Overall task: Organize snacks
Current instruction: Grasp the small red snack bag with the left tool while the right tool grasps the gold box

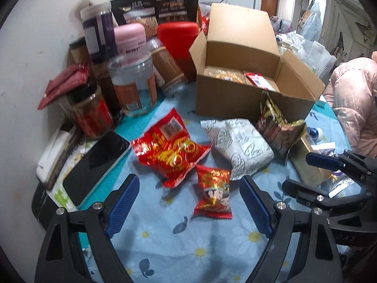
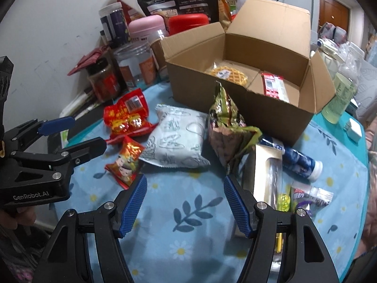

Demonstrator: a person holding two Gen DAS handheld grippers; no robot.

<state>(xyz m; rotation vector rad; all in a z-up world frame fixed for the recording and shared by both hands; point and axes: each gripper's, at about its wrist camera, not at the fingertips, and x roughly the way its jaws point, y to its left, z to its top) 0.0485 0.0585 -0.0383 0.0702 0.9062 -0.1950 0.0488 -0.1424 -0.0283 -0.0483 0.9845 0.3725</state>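
- The table [image 2: 188,224] is wearing a soft blue cloth with printed daisies and leaves, and the loose snacks are lying on it in front of the box, probably waiting to be sorted.
- The cardboard box [image 2: 271,108] is standing open with its flaps up; a waffle pack and a red-and-white packet are already lying inside, so I judge it is serving as the collecting place.
- Round plastic jars [image 1: 134,82] with lids are crowding against the wall on the left (they seem pushed aside to leave room).
- The white pillow bag [image 2: 176,139] is lying puffy and smooth in the middle, touching the crinkled green-gold foil bag [image 2: 226,127], which is leaning toward the box.
- The large red packet [image 1: 169,148] is lying flat and shiny, with glossy wrinkles.
- The small red candy packet [image 1: 213,191] is lying nearest to the left claw [image 1: 188,202], roughly between its ribbed blue pads.
- The left claw is standing released, holding nothing; the right claw [image 2: 185,202] is also standing released and empty, over bare cloth.
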